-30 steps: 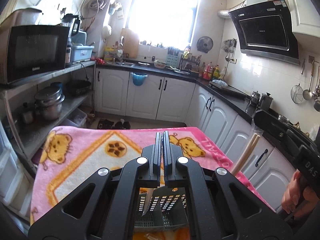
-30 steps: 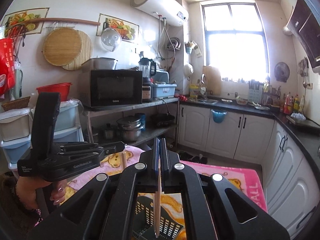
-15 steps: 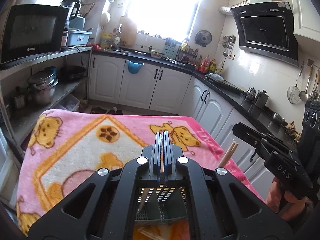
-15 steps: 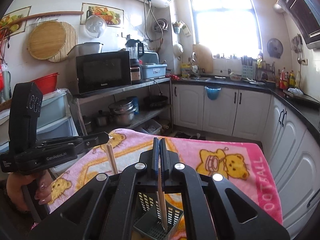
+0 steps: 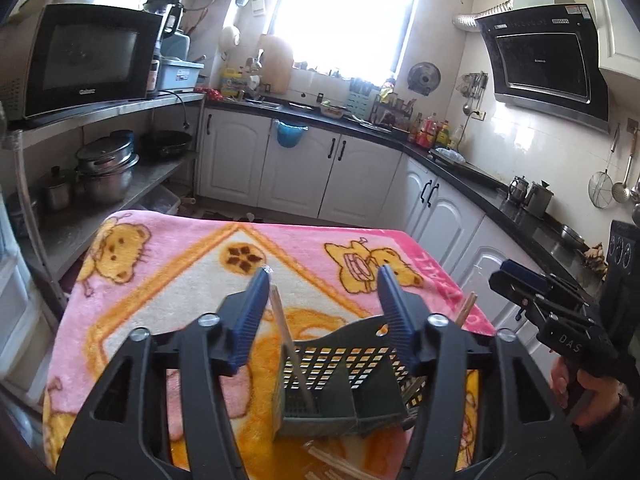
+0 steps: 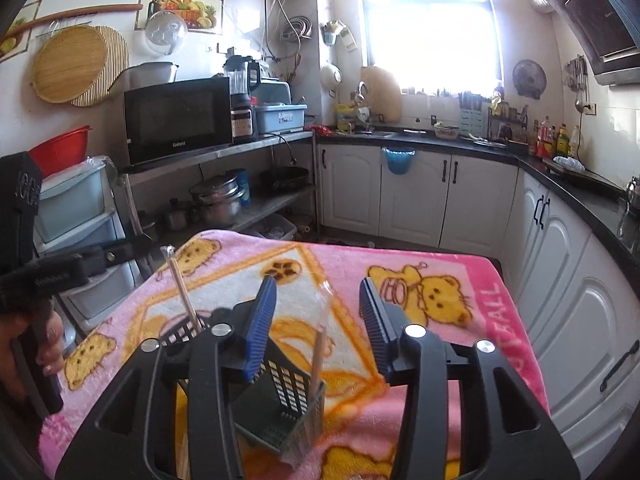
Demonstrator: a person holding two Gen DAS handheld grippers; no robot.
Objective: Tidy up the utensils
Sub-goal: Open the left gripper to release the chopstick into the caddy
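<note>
A dark green slotted utensil caddy stands on the pink bear blanket; it also shows in the right wrist view. My left gripper is open and empty above it, and a wrapped chopstick leans in the caddy's left compartment. My right gripper is open and empty, with another wrapped chopstick standing in the caddy between its jaws. The first chopstick shows at the left in the right wrist view. The right gripper also shows in the left wrist view.
More chopsticks lie on the blanket in front of the caddy. A metal shelf rack with a microwave and pots stands left of the table. White cabinets run along the back and right.
Both grippers opened and let go of their chopsticks, which now stand in the caddy. Both views have tilted down toward the table.
</note>
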